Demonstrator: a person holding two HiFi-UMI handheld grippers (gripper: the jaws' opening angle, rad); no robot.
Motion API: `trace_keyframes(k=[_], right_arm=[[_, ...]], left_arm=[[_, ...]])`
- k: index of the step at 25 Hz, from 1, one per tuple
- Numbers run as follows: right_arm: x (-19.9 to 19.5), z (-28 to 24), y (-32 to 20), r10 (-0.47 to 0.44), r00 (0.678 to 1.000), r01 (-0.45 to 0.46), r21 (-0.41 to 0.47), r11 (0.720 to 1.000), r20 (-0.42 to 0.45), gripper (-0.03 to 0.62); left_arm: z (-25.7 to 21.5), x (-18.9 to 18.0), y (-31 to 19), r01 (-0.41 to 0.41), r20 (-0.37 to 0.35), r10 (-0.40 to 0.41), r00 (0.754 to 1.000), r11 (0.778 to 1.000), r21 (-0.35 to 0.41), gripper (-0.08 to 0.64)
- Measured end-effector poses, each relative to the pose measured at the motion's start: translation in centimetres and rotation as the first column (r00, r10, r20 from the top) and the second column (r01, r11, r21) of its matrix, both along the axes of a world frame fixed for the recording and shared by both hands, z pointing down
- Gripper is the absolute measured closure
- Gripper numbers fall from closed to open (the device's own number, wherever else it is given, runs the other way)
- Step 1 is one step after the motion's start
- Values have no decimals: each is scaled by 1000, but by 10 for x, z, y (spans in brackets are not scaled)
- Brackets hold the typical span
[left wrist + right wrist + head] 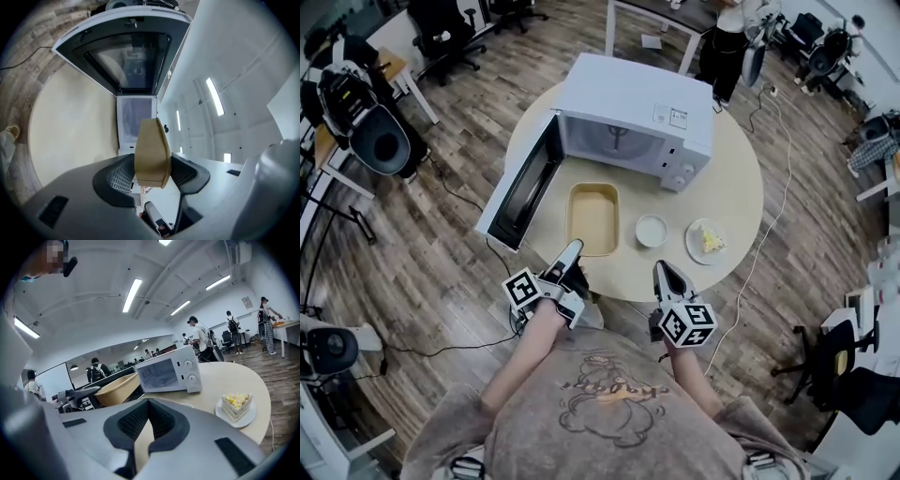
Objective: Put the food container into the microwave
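Tan rectangular food container (592,217), empty, upright, just before white microwave (637,103), door open.

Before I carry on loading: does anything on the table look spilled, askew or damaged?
Nothing stands out. The tan rectangular food container is clamped by the left gripper; the white microwave, small white bowl and white cake plate stand upright, nothing spilled.
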State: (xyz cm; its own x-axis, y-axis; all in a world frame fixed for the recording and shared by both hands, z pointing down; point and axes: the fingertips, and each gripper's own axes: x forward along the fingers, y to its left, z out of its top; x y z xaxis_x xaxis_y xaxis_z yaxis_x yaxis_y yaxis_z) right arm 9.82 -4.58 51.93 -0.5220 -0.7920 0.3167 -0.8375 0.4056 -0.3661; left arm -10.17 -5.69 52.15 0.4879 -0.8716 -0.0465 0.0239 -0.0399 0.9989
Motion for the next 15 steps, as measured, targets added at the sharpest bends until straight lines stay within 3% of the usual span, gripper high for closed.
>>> trace_keyframes(k=[15], right_arm=[[-12,-10,-79,80,997,-80,6,997,-20,591]], left_arm=[[9,-4,-96,-87,-12,86,996,996,-23,319]])
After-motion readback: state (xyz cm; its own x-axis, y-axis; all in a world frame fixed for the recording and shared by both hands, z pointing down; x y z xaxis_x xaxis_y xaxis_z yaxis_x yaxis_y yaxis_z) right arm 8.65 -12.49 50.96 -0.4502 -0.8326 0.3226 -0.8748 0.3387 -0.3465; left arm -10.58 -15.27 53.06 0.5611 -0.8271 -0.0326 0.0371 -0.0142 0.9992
